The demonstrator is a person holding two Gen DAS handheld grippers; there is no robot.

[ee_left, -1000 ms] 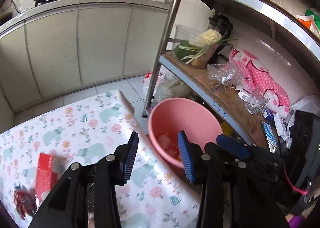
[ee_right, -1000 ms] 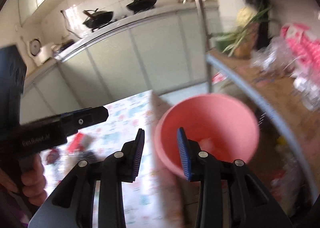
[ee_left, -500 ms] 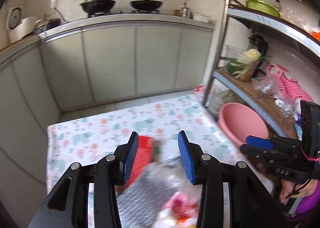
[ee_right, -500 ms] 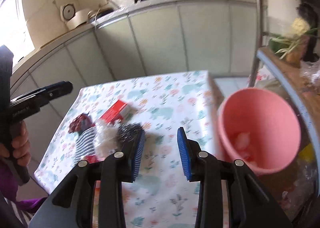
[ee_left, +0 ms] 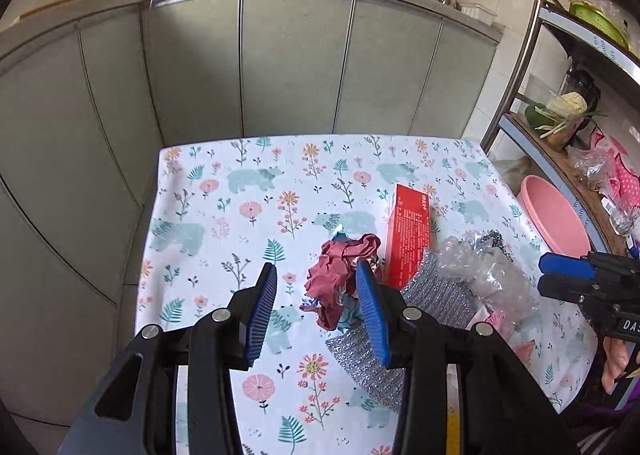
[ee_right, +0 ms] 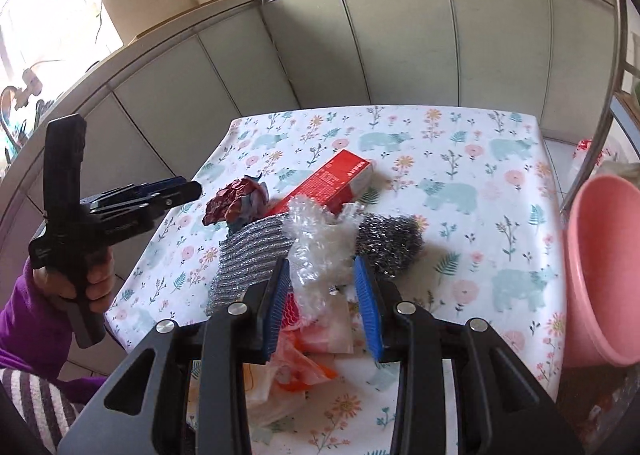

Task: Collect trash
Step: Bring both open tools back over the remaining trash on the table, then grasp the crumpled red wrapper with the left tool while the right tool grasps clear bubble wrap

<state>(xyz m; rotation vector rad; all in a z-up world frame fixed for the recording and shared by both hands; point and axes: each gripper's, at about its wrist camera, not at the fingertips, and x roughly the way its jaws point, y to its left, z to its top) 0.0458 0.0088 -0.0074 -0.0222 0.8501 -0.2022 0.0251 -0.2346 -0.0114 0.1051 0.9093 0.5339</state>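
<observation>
Presently both tools stand with jaws apart, holding nothing. The left gripper [ee_left: 316, 311] hovers over a crumpled red wrapper [ee_left: 340, 275] on the table [ee_left: 200, 215]; the right gripper [ee_right: 322, 301] faces a clear plastic wad [ee_right: 316, 247] beside a steel scourer [ee_right: 390, 241] and red box [ee_right: 332, 183]. Judged light, soft and springy, the wrapper should be pinched across its bulk. The pink bin [ee_right: 596, 279] sits at the table's right edge.
</observation>
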